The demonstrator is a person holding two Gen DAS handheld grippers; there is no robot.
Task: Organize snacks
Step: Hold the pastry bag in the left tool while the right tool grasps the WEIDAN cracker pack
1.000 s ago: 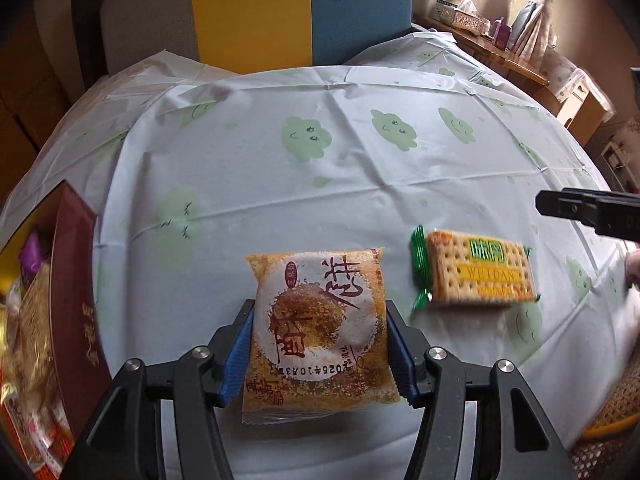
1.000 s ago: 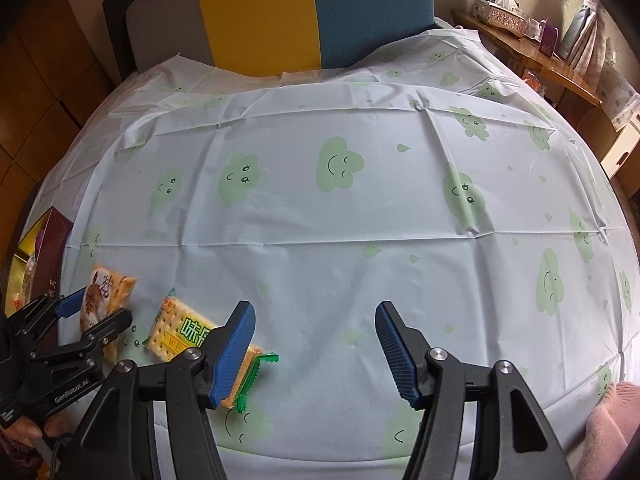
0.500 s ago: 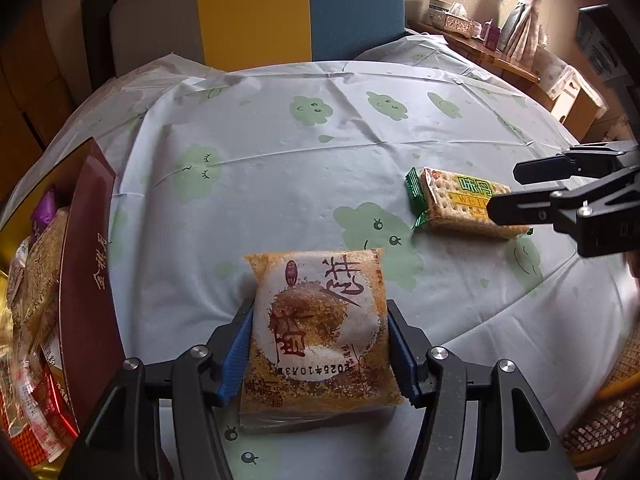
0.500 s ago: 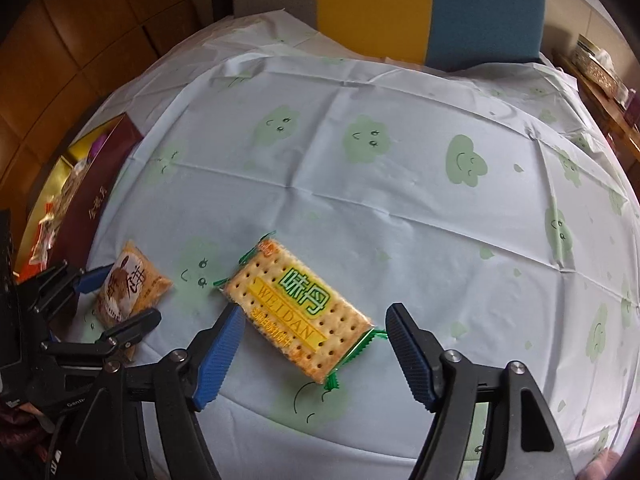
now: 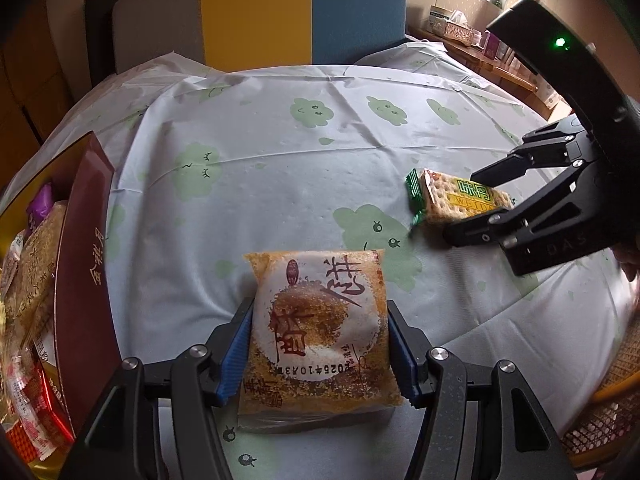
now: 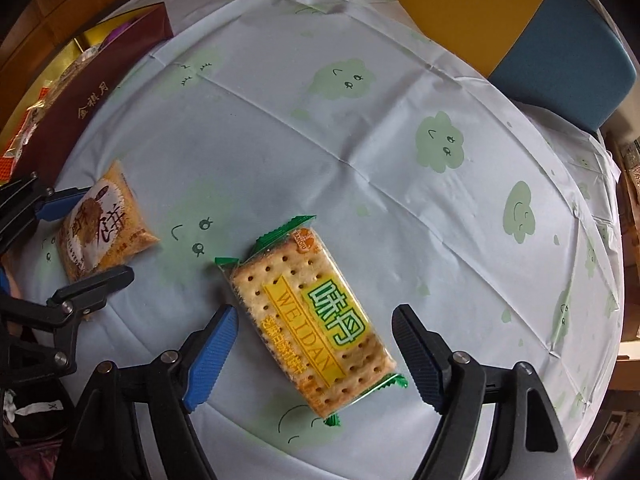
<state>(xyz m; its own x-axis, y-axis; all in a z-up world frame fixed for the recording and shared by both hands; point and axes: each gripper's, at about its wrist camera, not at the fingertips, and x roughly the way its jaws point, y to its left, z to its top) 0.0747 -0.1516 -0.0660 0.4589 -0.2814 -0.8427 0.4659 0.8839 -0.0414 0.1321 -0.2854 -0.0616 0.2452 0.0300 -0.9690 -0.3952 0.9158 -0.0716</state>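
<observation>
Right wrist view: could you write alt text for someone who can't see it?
An open right tool straddles a green-edged cracker pack lying on a cloud-print tablecloth. At left, the left tool grips a round-cake packet beside a maroon snack box.

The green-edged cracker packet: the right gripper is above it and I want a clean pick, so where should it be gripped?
Grip the flat, green-edged cracker packet across its two long sides, at mid-length, coming from above. It lies flat on the cloud-print tablecloth, and the open right gripper already straddles it; the crimped ends are flimsy.
</observation>
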